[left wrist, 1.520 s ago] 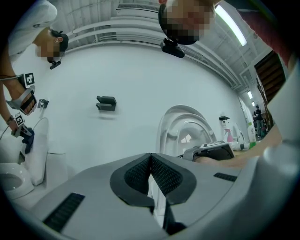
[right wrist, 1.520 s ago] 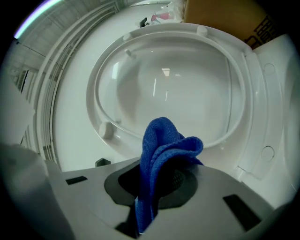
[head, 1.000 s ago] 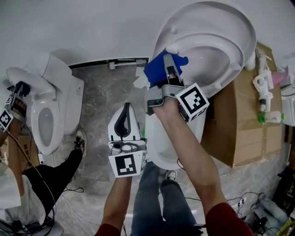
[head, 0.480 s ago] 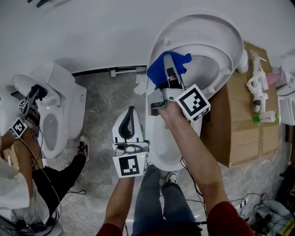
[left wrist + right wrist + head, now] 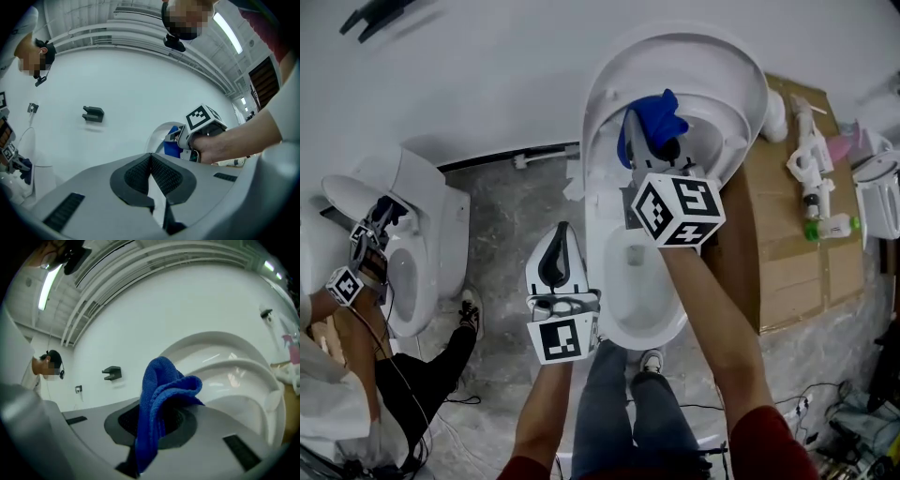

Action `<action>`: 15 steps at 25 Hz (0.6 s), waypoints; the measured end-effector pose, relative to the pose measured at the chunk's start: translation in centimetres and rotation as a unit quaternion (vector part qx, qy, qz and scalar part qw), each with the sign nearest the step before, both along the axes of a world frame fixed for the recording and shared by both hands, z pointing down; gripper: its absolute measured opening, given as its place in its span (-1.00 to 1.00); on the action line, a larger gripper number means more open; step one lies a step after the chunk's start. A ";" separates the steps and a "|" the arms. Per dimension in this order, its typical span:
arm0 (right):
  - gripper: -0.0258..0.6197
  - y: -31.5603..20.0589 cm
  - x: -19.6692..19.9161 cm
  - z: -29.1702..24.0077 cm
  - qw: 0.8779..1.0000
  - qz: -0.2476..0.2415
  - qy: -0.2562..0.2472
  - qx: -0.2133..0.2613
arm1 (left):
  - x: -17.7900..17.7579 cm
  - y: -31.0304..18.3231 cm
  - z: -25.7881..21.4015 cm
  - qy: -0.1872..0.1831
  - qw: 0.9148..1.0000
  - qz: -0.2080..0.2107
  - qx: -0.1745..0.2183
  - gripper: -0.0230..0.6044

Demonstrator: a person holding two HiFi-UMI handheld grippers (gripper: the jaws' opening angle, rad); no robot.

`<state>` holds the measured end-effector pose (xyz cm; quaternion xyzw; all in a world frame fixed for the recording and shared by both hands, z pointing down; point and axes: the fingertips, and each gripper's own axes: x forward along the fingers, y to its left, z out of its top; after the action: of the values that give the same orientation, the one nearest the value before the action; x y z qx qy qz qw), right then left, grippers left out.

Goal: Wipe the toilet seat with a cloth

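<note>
Red sleeves [image 5: 766,445], blue-grey jeans [image 5: 605,403]; left gripper [image 5: 561,232] white-grey, marker cube [image 5: 562,338].

Your cloth [image 5: 161,394] looked a matt blue knit, nubby and looped; the toilet seat [image 5: 234,369] was smooth, glossy white. Your left gripper [image 5: 151,171] showed a matt grey plastic shell with ribbed black pads [image 5: 136,176]. The floor [image 5: 506,206] read as veined grey stone, the box [image 5: 792,253] as plain brown cardboard.

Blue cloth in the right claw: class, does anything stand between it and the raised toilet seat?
Nothing visible does. The right claw grips the blue cloth directly before the raised toilet seat; the shut, empty left claw hangs aside.
</note>
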<state>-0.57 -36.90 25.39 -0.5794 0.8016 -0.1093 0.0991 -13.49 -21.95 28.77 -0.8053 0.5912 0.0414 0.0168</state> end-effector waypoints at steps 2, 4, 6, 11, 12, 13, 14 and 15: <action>-0.76 0.1 1.5 -0.4 1.000 0.012 0.027 0.008 | 0.7 0.0 0.1 -0.005 1.000 0.005 0.003 -0.88; -0.76 0.2 3.1 -0.8 0.999 0.024 0.046 0.016 | 1.4 0.0 0.3 -0.003 1.000 0.010 0.000 -0.88; -0.76 0.4 4.7 -1.1 0.997 0.034 0.061 0.021 | 2.3 0.2 0.6 -0.002 1.000 0.017 -0.002 -0.88; -0.76 0.6 7.8 -1.1 0.996 0.043 0.072 0.021 | 4.6 0.4 1.5 0.001 0.999 0.031 -0.009 -0.88; -0.76 0.7 8.6 -1.0 0.996 0.047 0.073 0.021 | 5.1 0.5 1.7 0.004 0.999 0.035 -0.012 -0.88; -0.76 0.8 9.4 -0.9 0.996 0.052 0.076 0.022 | 5.6 0.6 1.9 0.004 0.999 0.038 -0.014 -0.88; -0.76 1.0 10.2 -0.8 0.995 0.057 0.079 0.022 | 6.0 0.7 2.1 0.003 0.999 0.041 -0.015 -0.88; -0.76 1.1 10.9 -0.6 0.995 0.061 0.081 0.022 | 6.3 0.8 2.2 0.001 0.999 0.044 -0.015 -0.88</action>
<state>10.37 -35.80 24.77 -0.6319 0.7723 -0.0383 0.0528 -7.17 -21.15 30.98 -0.8308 0.5555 0.0342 0.0021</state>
